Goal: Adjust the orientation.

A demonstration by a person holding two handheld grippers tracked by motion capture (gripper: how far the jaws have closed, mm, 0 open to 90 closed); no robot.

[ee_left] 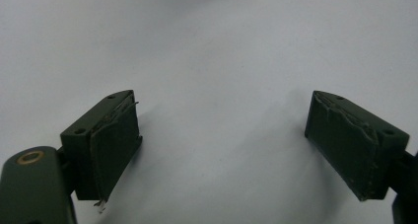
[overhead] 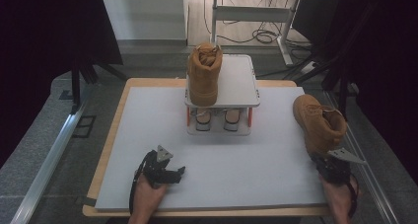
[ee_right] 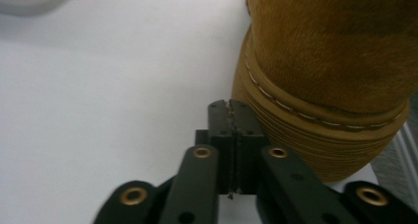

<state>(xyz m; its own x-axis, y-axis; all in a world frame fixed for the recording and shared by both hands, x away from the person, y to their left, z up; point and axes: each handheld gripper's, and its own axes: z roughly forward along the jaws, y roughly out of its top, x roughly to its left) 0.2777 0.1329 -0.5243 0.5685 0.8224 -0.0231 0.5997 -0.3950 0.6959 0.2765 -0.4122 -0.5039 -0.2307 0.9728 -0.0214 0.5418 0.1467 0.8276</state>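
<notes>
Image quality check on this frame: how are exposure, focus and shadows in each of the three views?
High view: dark, crushed corners, the grey mat evenly lit, slightly soft. Left gripper view: bright, near washed-out surface, the open left gripper in fair focus with soft shadows beside its pads. Right gripper view: the boot looms close and blurred, the shut right gripper sharper; white surface overexposed.

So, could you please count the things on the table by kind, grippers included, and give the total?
Tan boots: 2, one on the rack, one at the table's right edge
Shoe rack: 1
Grippers: 2, left, right
Total: 5
</notes>
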